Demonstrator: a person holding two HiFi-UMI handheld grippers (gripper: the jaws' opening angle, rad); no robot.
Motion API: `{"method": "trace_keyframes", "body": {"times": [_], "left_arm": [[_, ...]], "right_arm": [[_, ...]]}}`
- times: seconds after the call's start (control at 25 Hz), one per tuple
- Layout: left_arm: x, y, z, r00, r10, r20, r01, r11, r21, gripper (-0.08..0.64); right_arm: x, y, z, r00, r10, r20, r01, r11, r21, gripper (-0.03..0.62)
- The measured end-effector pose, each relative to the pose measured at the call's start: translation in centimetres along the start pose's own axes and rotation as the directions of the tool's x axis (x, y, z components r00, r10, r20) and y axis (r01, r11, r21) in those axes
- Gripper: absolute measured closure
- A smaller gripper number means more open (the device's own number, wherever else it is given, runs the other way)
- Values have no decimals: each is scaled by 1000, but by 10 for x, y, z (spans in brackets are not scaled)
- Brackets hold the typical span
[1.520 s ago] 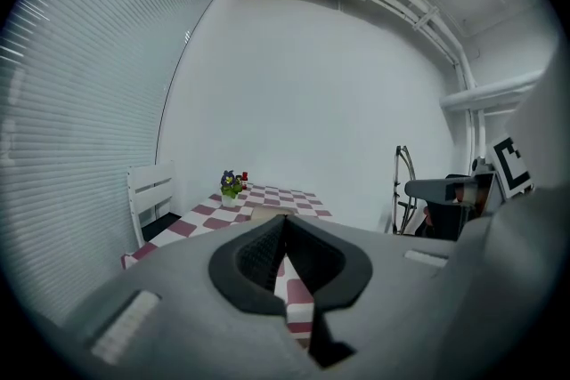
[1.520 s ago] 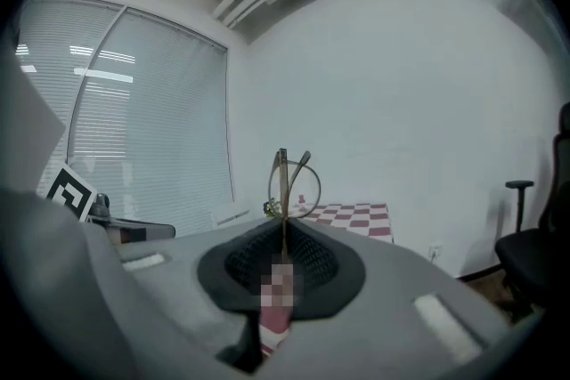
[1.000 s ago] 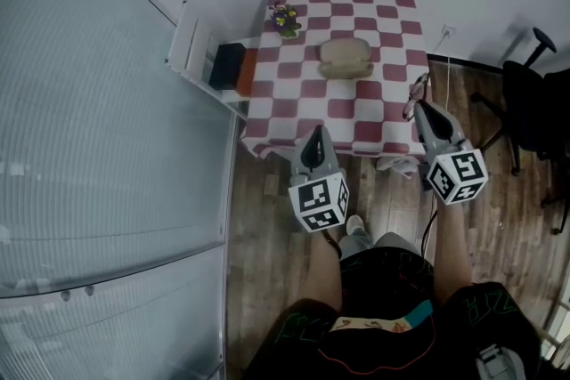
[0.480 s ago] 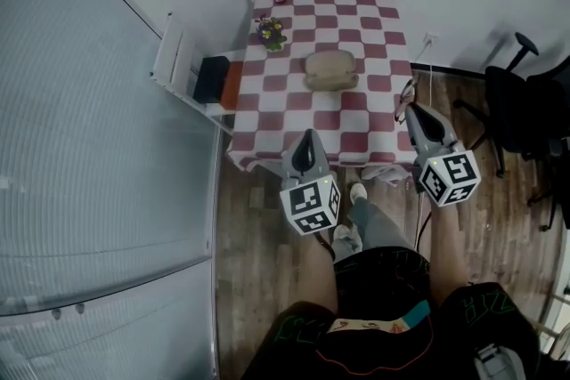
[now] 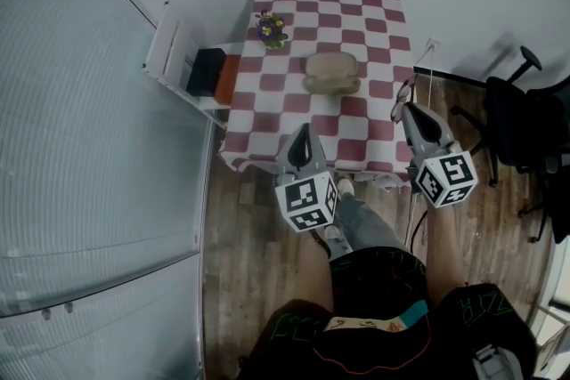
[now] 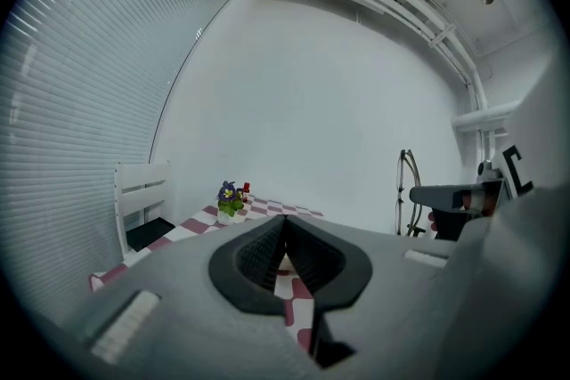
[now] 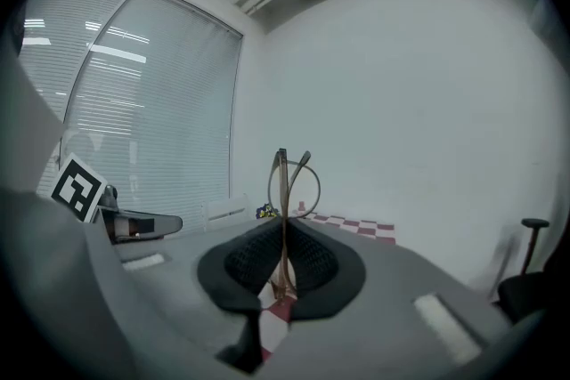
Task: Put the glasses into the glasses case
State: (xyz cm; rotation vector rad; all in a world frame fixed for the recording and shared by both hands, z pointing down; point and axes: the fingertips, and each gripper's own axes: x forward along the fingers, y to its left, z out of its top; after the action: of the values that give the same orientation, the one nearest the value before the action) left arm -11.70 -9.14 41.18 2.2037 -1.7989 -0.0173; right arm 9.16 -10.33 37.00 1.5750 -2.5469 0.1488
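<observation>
The right tool (image 5: 408, 109) pinches the glasses (image 7: 287, 178) upright. The left tool (image 5: 303, 133) is closed on nothing. The glasses case (image 5: 332, 72) lies ahead of both.

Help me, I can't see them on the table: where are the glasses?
In the right gripper view, the glasses are clamped in the right hand-held gripper; in the head view, beside the table's right edge.

Checked cloth tablecloth (image 5: 267, 116), matt tan glasses case (image 5: 332, 72) on it, grainy wood floor (image 5: 258, 231), thin glossy-framed glasses (image 7: 282, 182).
</observation>
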Motion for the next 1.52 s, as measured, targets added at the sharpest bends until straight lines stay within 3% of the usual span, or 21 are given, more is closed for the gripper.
{"method": "trace_keyframes", "body": {"times": [1.0, 1.52], "left_arm": [[113, 20, -42, 984, 61, -169, -57, 998, 31, 551], [146, 31, -20, 979, 93, -180, -78, 993, 89, 551]], "right_arm": [[101, -71, -40, 996, 30, -87, -24, 998, 63, 575], [150, -94, -27, 994, 87, -71, -82, 994, 70, 575]]}}
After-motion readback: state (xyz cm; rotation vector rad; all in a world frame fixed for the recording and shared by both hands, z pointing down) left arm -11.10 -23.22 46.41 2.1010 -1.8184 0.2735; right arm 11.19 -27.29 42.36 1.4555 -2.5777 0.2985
